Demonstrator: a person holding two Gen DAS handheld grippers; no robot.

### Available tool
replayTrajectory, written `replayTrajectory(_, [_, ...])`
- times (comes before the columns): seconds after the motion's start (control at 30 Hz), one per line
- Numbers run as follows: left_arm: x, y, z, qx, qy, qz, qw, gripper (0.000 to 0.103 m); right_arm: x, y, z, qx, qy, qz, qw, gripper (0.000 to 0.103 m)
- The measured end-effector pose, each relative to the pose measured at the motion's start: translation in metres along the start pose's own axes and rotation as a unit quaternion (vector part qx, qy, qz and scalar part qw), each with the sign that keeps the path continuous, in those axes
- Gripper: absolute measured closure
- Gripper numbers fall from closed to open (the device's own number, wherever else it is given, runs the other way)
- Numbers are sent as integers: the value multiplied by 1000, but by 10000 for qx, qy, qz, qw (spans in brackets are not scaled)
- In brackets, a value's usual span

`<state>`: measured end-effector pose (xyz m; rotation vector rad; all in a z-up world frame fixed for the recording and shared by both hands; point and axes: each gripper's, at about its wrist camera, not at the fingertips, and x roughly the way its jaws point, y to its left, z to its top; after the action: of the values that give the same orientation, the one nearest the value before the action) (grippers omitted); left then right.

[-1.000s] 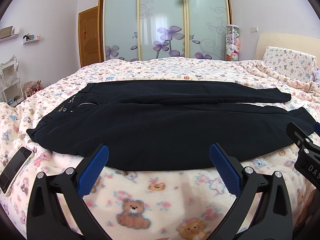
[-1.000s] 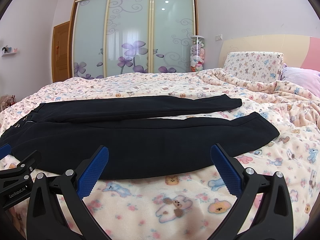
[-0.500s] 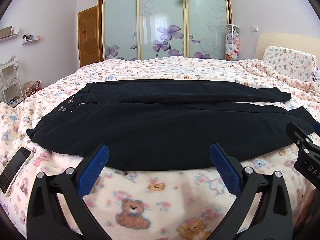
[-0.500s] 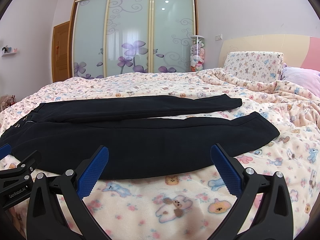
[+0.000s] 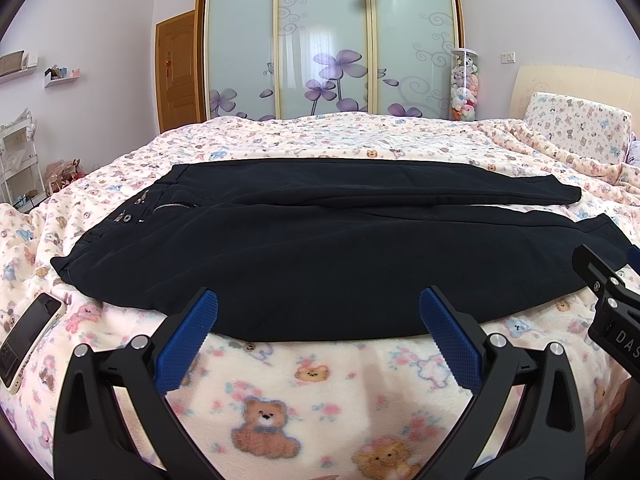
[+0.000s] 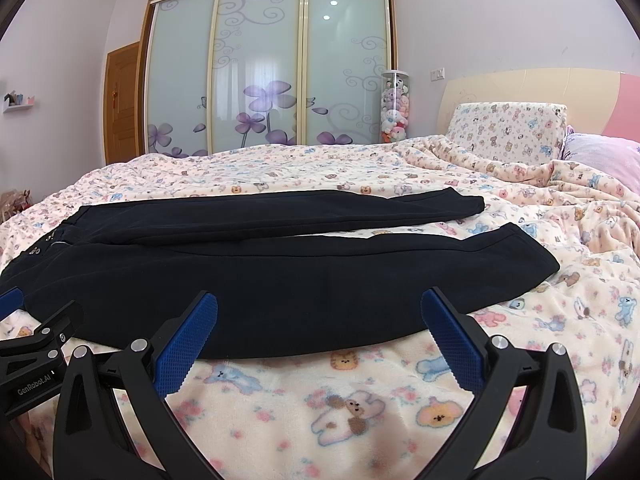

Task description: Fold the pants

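Both grippers, left [image 5: 318,322] and right [image 6: 319,322], gape empty before dark pants [image 5: 320,248]; plush toys fill a clear tube [image 6: 394,108].

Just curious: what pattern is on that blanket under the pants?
Cream blanket printed with teddy bears and small flowers; clearest in the left wrist view.

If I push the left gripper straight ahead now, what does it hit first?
Probably the near edge of the black pants, lying just beyond the open left gripper; depth is hard to judge.

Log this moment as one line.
pants: flat on bed, unfolded | left gripper: open, before near edge | right gripper: open, before near edge
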<state>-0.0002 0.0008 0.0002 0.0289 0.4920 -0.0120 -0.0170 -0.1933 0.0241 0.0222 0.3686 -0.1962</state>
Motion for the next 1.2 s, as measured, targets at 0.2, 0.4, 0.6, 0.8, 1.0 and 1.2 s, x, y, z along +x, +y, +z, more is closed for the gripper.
replayTrajectory(0.2, [-1,0,1,0,-3,-65,10000,2,1,-2,2,31,37,72,10000,1])
replayTrajectory(0.4, [-5,4,21,48,-336,28,9994,2,9,-36,36,521,-32,453,9976,1])
replayTrajectory(0.6, [10,0,54,-107,-630,330,9974,2,76,-105,103,1146,418,1137,9860,1])
replayTrajectory(0.8, [36,-3,47,-228,-556,332,9976,2,188,-180,144,2061,1261,1259,9622,1])
replayTrajectory(1.0, [48,-1,42,-240,-394,-103,9989,2,288,-242,161,2286,1521,415,9607,5])
replayTrajectory(1.2, [70,5,37,-443,124,-670,9967,2,355,-292,163,2560,1557,-273,9537,21])
